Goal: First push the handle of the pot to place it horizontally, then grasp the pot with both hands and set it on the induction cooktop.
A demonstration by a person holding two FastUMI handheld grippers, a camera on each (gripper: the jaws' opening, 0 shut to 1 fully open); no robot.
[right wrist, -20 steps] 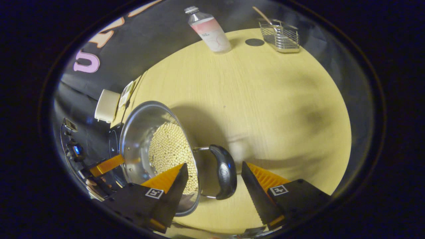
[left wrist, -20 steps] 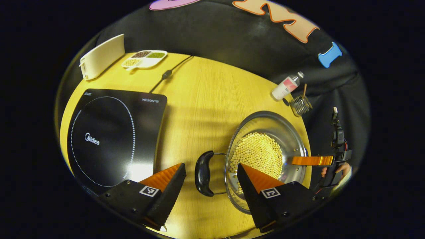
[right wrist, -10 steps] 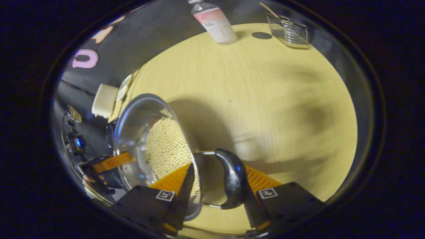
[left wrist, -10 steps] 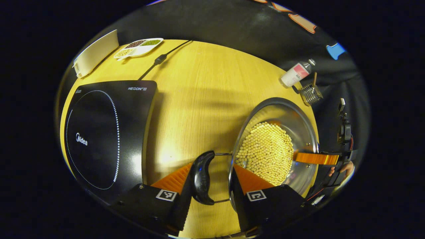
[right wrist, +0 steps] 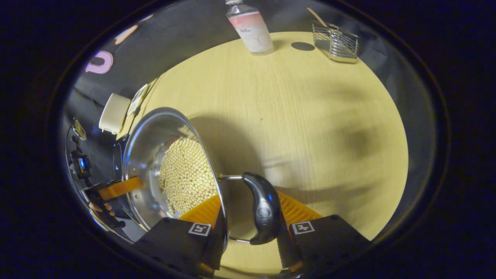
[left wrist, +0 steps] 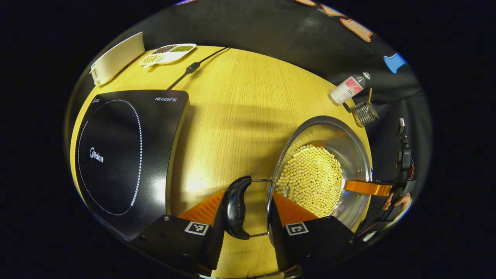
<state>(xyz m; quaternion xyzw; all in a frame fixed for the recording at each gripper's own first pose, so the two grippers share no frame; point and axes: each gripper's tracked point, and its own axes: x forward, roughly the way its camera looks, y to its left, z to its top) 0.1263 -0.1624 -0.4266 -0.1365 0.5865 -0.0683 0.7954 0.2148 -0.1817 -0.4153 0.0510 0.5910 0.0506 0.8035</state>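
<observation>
Since half a second ago little has shifted: both grips stay closed, and the pot (left wrist: 321,174) sits slightly differently in each view. Left to right in the left gripper view: induction cooktop (left wrist: 124,151) at the table's left, bare wooden table (left wrist: 232,116) between, then the pot of pale beans (left wrist: 310,180) well apart from the cooktop. Left gripper (left wrist: 245,211) is clenched on the near black handle (left wrist: 236,207), one finger outside it, one inside the rim. In the right gripper view the right gripper (right wrist: 248,213) is clamped the same way on the far handle (right wrist: 263,209). Whether the base has left the table I cannot tell. Judgement: lift both sides evenly, keep the rim level so beans stay in, travel left, lower flat inside the dotted ring.
</observation>
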